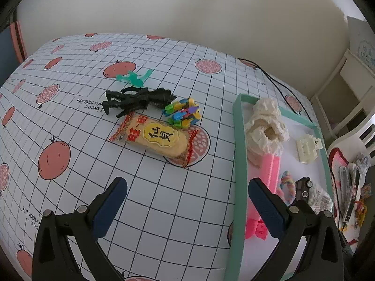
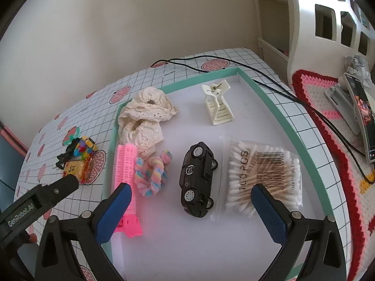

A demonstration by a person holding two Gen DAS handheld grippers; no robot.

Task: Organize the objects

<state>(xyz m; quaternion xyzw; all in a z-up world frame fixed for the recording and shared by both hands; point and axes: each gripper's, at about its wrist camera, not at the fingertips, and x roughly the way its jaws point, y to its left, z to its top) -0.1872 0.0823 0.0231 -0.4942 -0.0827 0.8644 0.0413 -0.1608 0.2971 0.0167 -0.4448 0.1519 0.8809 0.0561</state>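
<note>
Both claws hang spread and empty. Left claw (image 1: pixel 187 208) faces the snack packet (image 1: pixel 159 138), black figure (image 1: pixel 136 100) and block toy (image 1: pixel 184 114) mid-frame on the gridded surface (image 1: pixel 70 107). Right claw (image 2: pixel 191 210) hovers above the teal-rimmed tray (image 2: pixel 302 145): toy car (image 2: pixel 198 179), cotton swabs (image 2: pixel 262 178), pink curler (image 2: pixel 126 171), cream cloth (image 2: pixel 145 114). Beige wall behind.

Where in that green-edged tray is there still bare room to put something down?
The tray floor is bare near the fingers, below the toy car, and between the cream hair claw and lace cloth. Its left side is crowded.
</note>
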